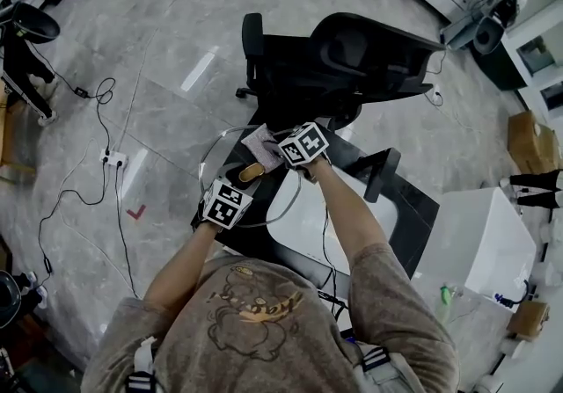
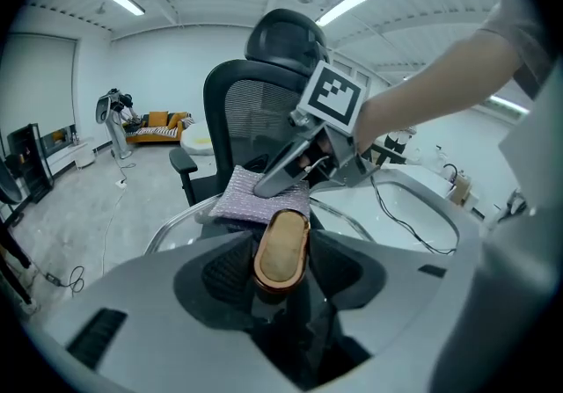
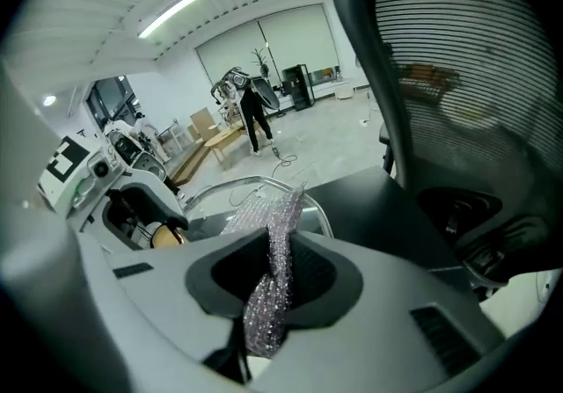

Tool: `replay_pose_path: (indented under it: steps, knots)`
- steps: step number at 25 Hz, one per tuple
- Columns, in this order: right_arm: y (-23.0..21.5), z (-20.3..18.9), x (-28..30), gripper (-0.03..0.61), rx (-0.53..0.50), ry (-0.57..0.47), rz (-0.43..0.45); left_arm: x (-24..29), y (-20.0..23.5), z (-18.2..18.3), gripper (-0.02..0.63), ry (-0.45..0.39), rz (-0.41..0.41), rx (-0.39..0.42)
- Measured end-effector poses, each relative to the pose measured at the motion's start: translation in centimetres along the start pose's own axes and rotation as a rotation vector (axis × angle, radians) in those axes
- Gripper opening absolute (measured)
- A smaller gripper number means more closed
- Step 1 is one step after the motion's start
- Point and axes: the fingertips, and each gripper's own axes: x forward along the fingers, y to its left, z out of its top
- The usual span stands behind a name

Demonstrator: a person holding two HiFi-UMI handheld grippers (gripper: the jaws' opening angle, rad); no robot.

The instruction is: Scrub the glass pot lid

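The left gripper [image 1: 243, 182] jaws clamp the glass pot lid [image 2: 180, 226] by its wooden knob [image 2: 281, 249], probably the safest hold: the lid looks rigid, slippery and breakable. The right gripper [image 3: 274, 284] jaws pinch a scrubbing cloth [image 3: 281, 222].

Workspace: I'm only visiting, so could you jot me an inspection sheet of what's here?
Surface: black table with a white basin in it.
Job's things: glass lid, held by its wooden knob; sparkly cloth on the lid.
Clutter: nothing seen on the table.
Grippers: left tool shut on the knob; right tool shut on the cloth.
Cables: one cable trails over the basin; floor cables and a power strip.
Surroundings: chair beyond the table; box on the floor.
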Motion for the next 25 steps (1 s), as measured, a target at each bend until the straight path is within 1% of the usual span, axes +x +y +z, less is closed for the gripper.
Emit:
replay_pose_path:
  steps: [5, 12, 15, 21, 25]
  knots:
    - [-0.3, -2.4, -1.9, 0.078, 0.045, -0.022, -0.046, 0.1, 0.0, 0.2, 0.212, 0.018, -0.024, 0.006]
    - [0.7, -6.1, -4.2, 0.078, 0.115, -0.042, -0.115, 0.1, -0.1, 0.2, 0.206, 0.078, -0.058, 0.019]
    - [1.8, -7.3, -5.1, 0.078, 0.149, -0.051, -0.139, 0.2, -0.1, 0.3, 0.206, 0.091, -0.069, 0.017]
    - [5.1, -10.0, -5.6, 0.078, 0.216, -0.067, -0.152, 0.2, -0.1, 0.4, 0.202, 0.123, -0.087, 0.023]
    - [7.7, -10.7, -5.1, 0.078, 0.212, -0.069, -0.154, 0.3, -0.2, 0.3, 0.202, 0.138, -0.094, 0.020]
